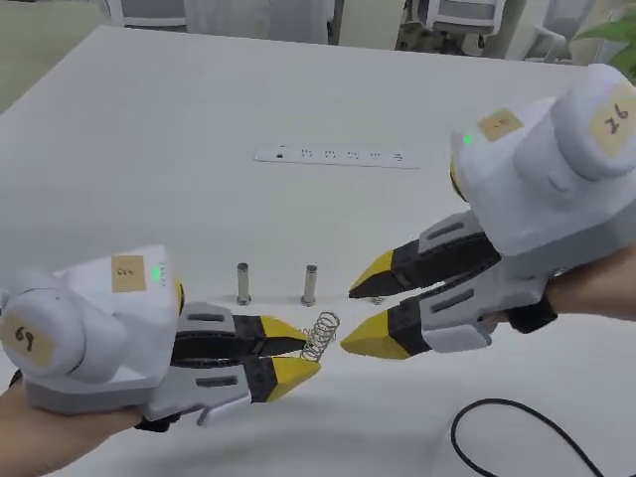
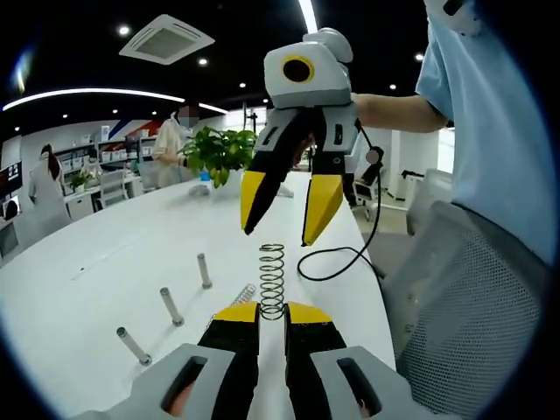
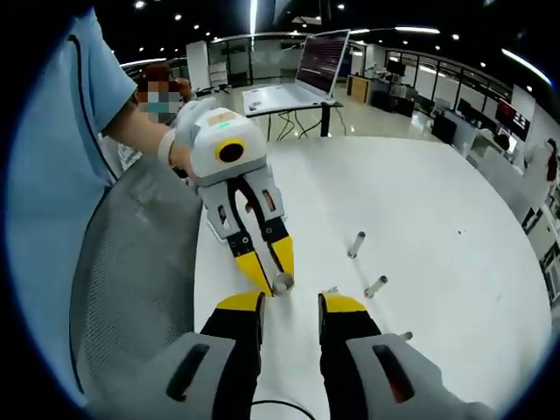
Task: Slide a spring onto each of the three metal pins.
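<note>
The spring is thin, bright metal wire with a gloss. The pins are smooth grey metal with a dull, brushed sheen. The surface is white and smooth, matt with a faint glare. The left hand-held gripper and right hand-held gripper have matt white and grey plastic shells, black plastic jaws with smooth yellow tips, and paper labels. The cable is black and rubbery, slightly shiny. The power strip is white plastic. The chair is grey woven mesh — the shirt plain light-blue cloth.
</note>
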Demonstrator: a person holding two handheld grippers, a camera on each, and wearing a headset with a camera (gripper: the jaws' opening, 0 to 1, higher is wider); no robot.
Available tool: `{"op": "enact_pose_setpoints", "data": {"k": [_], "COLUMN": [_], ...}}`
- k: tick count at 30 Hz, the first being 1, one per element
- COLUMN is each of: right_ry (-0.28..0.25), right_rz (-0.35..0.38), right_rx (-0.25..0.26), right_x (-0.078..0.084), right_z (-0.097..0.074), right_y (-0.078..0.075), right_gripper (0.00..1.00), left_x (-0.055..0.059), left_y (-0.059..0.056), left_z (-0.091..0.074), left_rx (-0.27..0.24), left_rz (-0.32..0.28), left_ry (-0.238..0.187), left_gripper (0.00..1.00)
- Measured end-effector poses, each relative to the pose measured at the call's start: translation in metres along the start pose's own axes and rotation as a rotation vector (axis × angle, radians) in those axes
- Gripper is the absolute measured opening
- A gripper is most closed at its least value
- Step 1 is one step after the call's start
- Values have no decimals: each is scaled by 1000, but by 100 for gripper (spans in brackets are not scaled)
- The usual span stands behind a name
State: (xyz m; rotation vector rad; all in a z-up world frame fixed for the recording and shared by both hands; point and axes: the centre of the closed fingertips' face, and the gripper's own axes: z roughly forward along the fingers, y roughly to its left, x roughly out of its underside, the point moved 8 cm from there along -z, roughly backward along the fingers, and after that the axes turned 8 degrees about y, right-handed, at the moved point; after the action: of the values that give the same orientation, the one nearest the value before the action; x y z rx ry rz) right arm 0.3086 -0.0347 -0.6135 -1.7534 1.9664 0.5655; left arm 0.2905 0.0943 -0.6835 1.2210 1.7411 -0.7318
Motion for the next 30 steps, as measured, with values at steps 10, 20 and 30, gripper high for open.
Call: {"op": "enact_pose_setpoints", "data": {"k": [10, 20, 30], "right_ry": [113, 174, 230], "right_rz": [-149, -207, -251], "right_rx": [-100, -140, -168], "right_x": [-12, -14, -13], "right_z": [6, 18, 29], "right_y": [0, -2, 1], "right_gripper": [18, 17, 15], "left_x": [4, 4, 3], "left_y": [-3, -4, -4], "left_z": [-1, 2, 2], "left_rx": [11, 16, 22], "left_rz": [15, 31, 36], "left_ry": [26, 42, 47], "left_gripper": [2, 2, 2]}}
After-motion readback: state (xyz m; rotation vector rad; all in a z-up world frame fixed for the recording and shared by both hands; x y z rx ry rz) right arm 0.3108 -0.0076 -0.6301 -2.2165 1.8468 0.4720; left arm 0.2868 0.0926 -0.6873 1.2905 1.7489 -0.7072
